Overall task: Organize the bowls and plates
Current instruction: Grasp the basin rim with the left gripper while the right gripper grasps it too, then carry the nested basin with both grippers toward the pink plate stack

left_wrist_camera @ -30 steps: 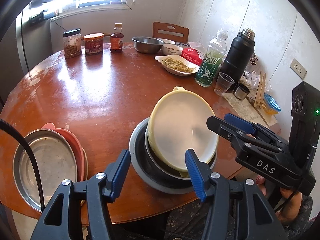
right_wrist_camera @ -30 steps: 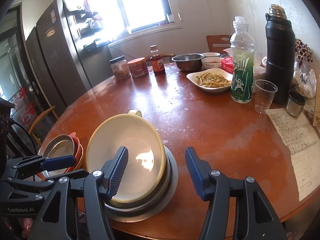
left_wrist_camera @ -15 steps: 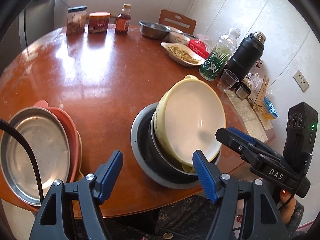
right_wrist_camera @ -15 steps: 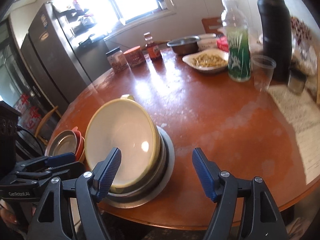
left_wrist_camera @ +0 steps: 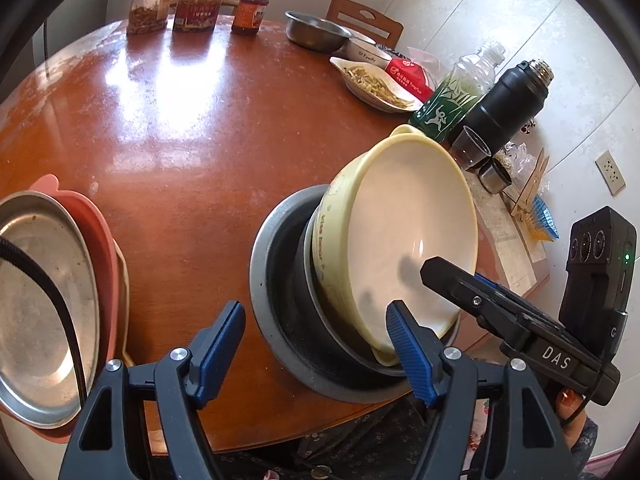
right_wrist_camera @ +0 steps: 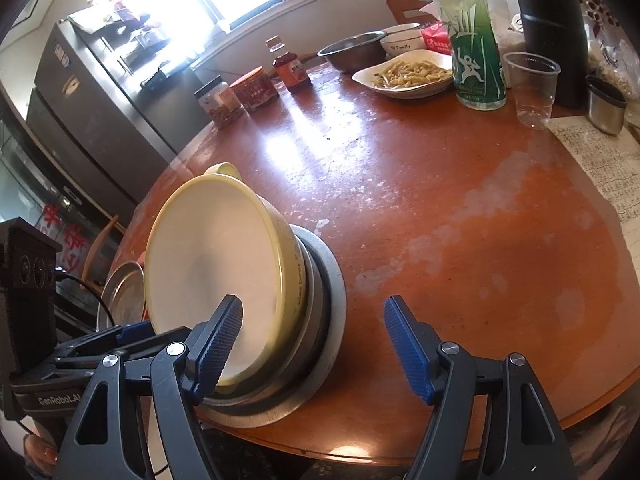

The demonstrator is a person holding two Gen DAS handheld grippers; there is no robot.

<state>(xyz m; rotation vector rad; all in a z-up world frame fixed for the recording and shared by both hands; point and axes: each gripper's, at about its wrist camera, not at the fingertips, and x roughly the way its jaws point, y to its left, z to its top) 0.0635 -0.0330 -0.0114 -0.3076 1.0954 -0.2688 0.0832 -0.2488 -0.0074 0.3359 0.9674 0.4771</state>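
Change: both claws spread wider than a second ago and dropped toward the stack; view tighter on it.
Left claw [left_wrist_camera: 316, 348]: open, empty, straddling near rim of grey plate [left_wrist_camera: 266, 264].
Right claw [right_wrist_camera: 314, 346]: open, empty; left pad over yellow bowl [right_wrist_camera: 216, 272].
Bowl: tilted in dark bowls on plate, worktop [left_wrist_camera: 192, 128] near edge.
Other stack: steel plate [left_wrist_camera: 36, 304] on pink ones, left.
Meaning: likely two-handed pickup of stack pending; nothing gripped yet.

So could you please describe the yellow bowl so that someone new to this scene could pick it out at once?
On the round wooden table, look at the near edge for the stack of dishes on a wide grey metal plate. The yellow bowl leans tilted on top of it, the only pale yellow dish, with a small handle at its rim.
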